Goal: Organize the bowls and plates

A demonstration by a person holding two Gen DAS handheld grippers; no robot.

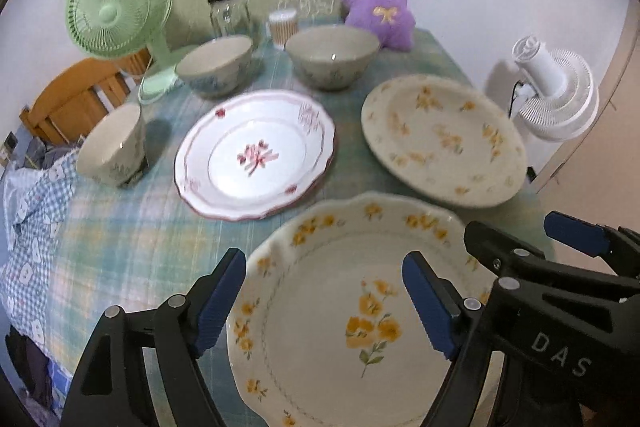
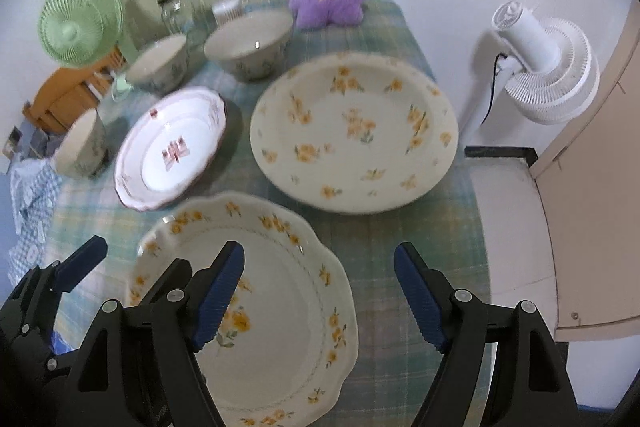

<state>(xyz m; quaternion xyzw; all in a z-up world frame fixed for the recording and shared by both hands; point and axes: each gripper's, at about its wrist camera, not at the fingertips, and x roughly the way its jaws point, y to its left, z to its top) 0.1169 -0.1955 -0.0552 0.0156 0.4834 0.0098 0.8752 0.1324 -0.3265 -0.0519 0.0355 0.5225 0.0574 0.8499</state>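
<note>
- Here, the counter (image 1: 132,251) wears a green-and-yellow plaid cloth, and three plates and three bowls sit spread across it.
- The left gripper (image 1: 324,301) hangs over the near scalloped plate (image 1: 320,327), which has yellow flowers; its jaws stand wide with nothing held between them, one blue pad over the cloth beside the plate's left rim and the other over the plate's middle.
- The right gripper (image 2: 318,301) hangs over the same plate's right side, jaws likewise wide and empty; its left pad is above the plate, its right pad above bare cloth.
- Each wrist view catches the other gripper at its edge, so the two are close side by side.
- Beyond the near plate lies the white plate with pink flowers (image 1: 256,155), flat on the cloth, and to its right the round plate with scattered yellow flowers (image 1: 444,139); the three plates lie apart from one another.
- Behind the plates stand two bowls: the left bowl (image 1: 216,67) and the larger right bowl (image 1: 332,55), both upright.
- A third bowl (image 1: 114,147) stands near the counter's left edge, beside the pink plate.
- At the back are a green fan (image 1: 120,7), a glass jar (image 1: 229,13), a small cup (image 1: 282,25) and a purple plush toy (image 1: 378,3).
- A white fan (image 1: 554,89) stands off the counter's right side.
</note>
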